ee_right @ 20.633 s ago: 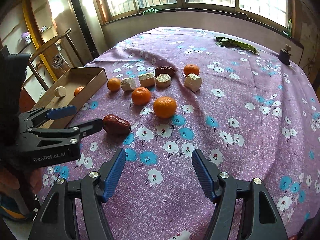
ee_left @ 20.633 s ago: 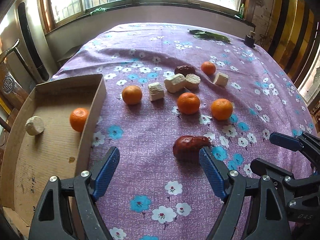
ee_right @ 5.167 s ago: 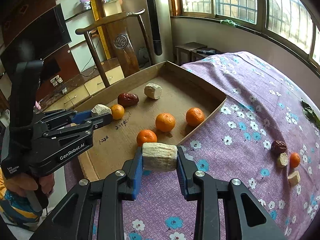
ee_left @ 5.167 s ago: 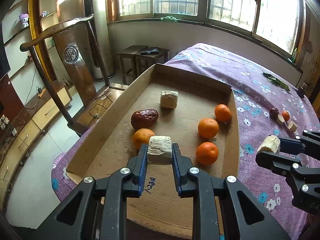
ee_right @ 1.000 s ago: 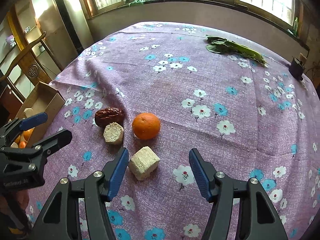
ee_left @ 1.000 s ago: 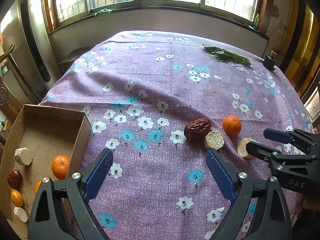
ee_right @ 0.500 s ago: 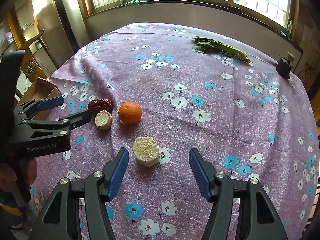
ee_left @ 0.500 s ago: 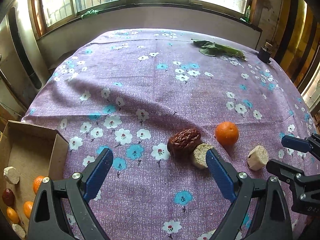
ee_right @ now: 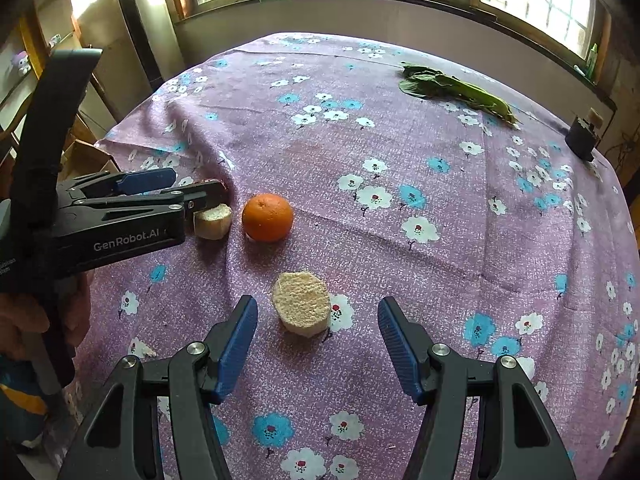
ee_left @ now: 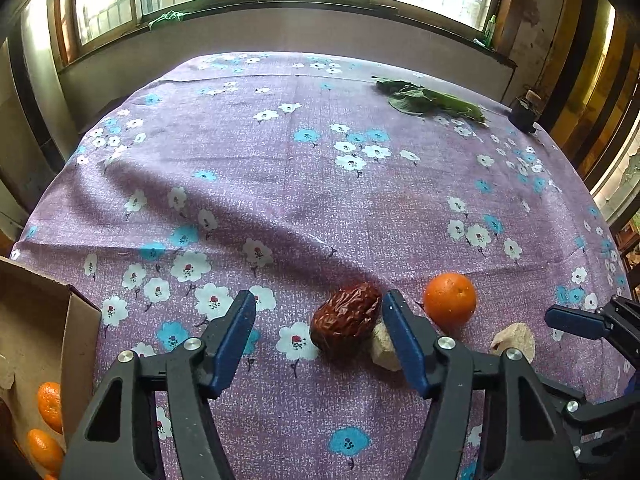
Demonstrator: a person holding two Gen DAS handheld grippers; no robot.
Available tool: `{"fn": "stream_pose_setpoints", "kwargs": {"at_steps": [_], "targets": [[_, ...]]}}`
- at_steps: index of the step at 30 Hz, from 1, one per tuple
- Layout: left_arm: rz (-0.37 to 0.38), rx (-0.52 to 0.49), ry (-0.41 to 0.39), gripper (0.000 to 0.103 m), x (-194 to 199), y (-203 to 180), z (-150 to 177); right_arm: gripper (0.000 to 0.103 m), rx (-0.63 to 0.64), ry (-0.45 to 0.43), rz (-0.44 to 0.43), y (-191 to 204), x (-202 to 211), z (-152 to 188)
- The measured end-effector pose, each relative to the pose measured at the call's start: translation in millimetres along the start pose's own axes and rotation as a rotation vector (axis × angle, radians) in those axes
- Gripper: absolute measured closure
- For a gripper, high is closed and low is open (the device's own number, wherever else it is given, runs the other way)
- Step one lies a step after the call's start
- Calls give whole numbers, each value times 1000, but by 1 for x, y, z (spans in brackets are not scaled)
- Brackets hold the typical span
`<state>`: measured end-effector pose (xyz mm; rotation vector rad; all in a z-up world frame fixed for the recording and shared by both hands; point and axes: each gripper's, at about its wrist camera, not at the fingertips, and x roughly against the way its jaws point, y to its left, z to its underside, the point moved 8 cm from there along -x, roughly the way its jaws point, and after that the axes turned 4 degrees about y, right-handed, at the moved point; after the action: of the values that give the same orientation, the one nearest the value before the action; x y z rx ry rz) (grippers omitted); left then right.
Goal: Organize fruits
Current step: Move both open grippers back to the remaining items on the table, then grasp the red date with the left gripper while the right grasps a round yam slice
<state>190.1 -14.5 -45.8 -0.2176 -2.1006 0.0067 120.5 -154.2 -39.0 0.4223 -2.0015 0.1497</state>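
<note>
A wrinkled red date (ee_left: 346,318) lies on the purple flowered cloth between my left gripper's (ee_left: 320,320) closing jaws. The right pad is next to it and the left pad is still well clear. A pale chunk (ee_left: 382,348) touches the date, half hidden behind the right finger. An orange (ee_left: 450,300) sits just beyond. My right gripper (ee_right: 318,332) is open, with a second pale chunk (ee_right: 302,308) lying between its fingertips, untouched. In the right wrist view the left gripper (ee_right: 198,184) hides most of the date, beside the orange (ee_right: 267,217).
A cardboard box (ee_left: 76,320) at the table's left edge holds oranges (ee_left: 49,400). Green leaves (ee_right: 456,92) and a small black object (ee_right: 582,136) lie at the far side. A hand (ee_right: 24,320) holds the left gripper's handle.
The left gripper came forward and down over the date, and its jaws narrowed around it. The right gripper stayed nearly in place over the pale chunk.
</note>
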Motion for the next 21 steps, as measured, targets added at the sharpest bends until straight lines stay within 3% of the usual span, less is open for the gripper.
{"fn": "stream_pose_setpoints", "kwargs": {"at_steps": [11, 14, 16, 17, 21], "targets": [[23, 29, 18, 35, 0, 7, 3, 36, -6, 5, -1, -4, 2, 1], [17, -58, 9, 50, 5, -9, 5, 36, -9, 9, -1, -4, 0, 1], [50, -65, 23, 71, 5, -12, 4, 36, 1, 12, -3, -2, -1, 2], [58, -59, 28, 76, 5, -11, 3, 36, 4, 15, -2, -1, 0, 3], [62, -52, 38, 78, 6, -4, 3, 36, -2, 3, -5, -2, 3, 2]]}}
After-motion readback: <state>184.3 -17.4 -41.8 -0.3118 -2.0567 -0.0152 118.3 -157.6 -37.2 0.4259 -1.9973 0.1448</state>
